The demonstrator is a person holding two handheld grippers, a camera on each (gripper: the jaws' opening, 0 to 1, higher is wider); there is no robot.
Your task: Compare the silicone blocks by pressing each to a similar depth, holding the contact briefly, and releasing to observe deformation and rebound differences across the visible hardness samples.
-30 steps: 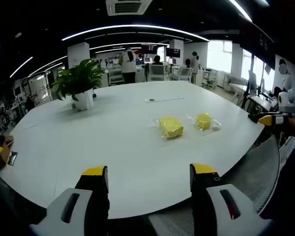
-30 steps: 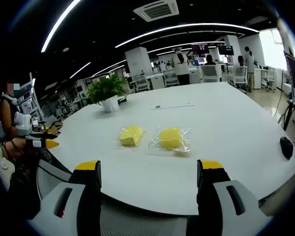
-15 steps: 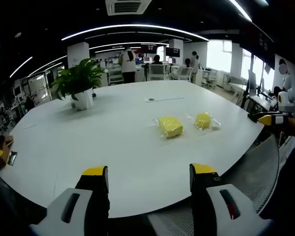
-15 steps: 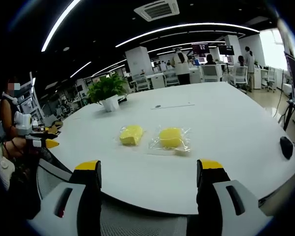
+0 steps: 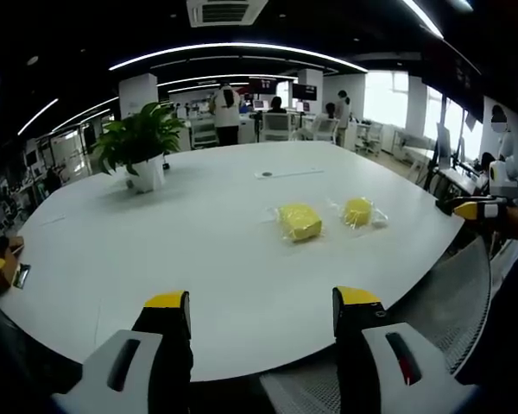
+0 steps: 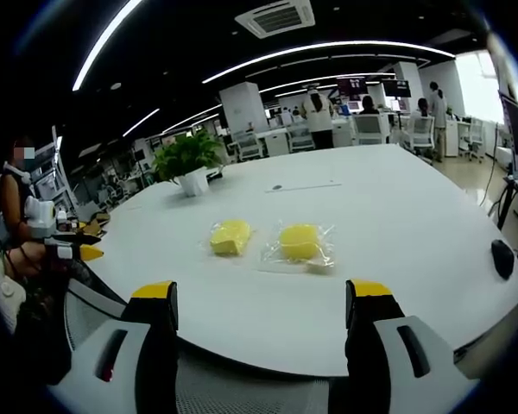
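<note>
Nothing has shifted over the last second: you have not yet started pressing. On the white table point(image 5: 112, 233), well this side of the potted plant point(image 5: 141, 142), two yellow silicone blocks point(image 5: 300, 222) point(image 6: 230, 236) lie side by side in clear wrappers, undented. Your left gripper point(image 5: 263, 323) and right gripper point(image 6: 263, 310) hang short of them, jaws spread, empty.

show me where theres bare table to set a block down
Bare stretch between the near table edge and the two bagged yellow blocks; more between them and the potted plant. Crowded only around the blocks, side by side.
</note>
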